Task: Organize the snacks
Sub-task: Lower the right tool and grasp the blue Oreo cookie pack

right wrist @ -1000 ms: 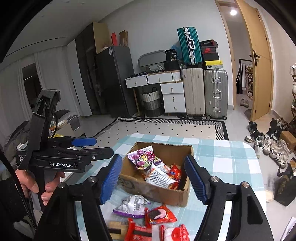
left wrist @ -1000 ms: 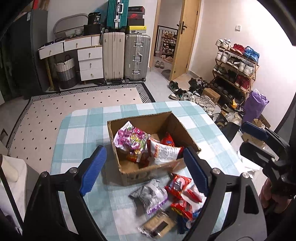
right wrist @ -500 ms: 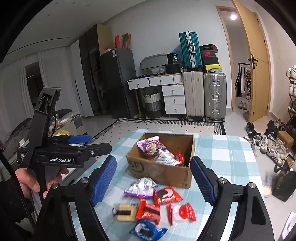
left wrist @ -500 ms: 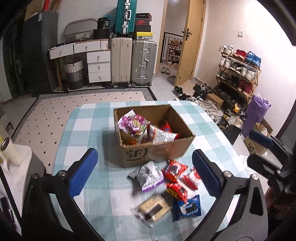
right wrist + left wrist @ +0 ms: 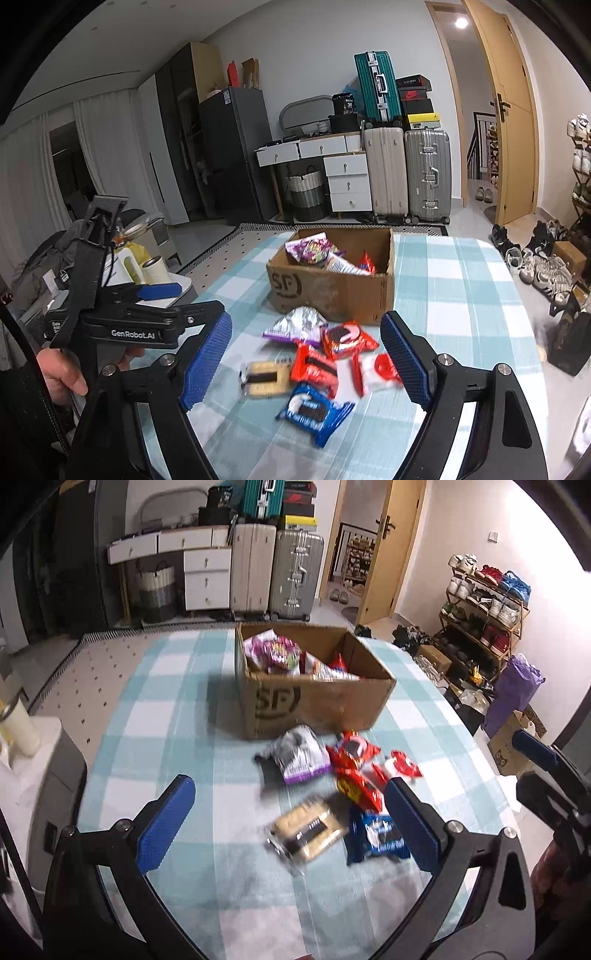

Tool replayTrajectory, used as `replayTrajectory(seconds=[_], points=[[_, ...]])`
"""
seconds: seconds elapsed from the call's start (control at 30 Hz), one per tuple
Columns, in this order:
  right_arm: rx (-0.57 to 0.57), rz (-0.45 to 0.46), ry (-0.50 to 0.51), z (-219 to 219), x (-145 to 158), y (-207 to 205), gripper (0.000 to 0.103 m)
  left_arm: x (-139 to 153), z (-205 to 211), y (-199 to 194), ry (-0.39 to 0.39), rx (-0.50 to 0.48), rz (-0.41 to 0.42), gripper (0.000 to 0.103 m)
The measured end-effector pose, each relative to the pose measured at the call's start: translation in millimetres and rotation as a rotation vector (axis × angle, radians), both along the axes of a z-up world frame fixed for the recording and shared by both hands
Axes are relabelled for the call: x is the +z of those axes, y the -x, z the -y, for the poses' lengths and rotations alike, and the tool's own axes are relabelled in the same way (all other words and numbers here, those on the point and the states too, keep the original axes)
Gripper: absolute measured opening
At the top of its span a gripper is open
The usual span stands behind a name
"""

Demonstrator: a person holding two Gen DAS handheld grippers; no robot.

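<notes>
Snacks loose on the checked tabletop point(image 5: 155, 716), clustered just near side of the cardboard box point(image 5: 314, 698), which already holds a few packets. Likely step: pick one loose packet and drop it in the box. Do it well by choosing an outer one, like the blue cookie pack point(image 5: 314, 410) or the tan cracker pack point(image 5: 308, 830), and pinching its edge, not the pile. Left claw point(image 5: 291, 823) wide open, empty, touching nothing. Right claw point(image 5: 306, 362) also wide open, empty, above the cluster.
</notes>
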State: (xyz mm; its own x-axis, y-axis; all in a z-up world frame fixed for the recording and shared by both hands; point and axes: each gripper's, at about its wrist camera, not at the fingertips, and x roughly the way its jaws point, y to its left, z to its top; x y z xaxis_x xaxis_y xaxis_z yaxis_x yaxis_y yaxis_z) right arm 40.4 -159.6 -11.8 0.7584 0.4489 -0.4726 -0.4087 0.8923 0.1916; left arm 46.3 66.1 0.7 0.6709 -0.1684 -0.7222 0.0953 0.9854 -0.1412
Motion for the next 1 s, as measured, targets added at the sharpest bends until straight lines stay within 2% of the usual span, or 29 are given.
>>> replayTrajectory(seconds=[0.2, 0.3, 0.4, 0.6, 0.7, 1.0], points=[[-0.011, -0.038, -0.001, 1, -23, 11, 0.086, -21, 5, 8, 0.007, -0.003, -0.031, 0.102], [-0.015, -0.06, 0.003, 2, -35, 13, 0.086, -33, 0, 14, 0.069, 0.02, -0.077, 0.102], [-0.018, -0.091, -0.011, 4, -49, 12, 0.086, -47, 3, 20, 0.062, 0.027, -0.099, 0.102], [-0.017, -0.161, -0.013, 0, -75, 4, 0.086, -62, 5, 25, 0.019, 0.032, -0.09, 0.102], [-0.019, -0.181, -0.008, -2, -88, 0, 0.086, -69, 3, 26, 0.022, 0.036, -0.091, 0.102], [-0.01, -0.302, 0.002, -13, -131, -26, 0.086, -104, -8, 20, 0.092, 0.006, -0.145, 0.102]])
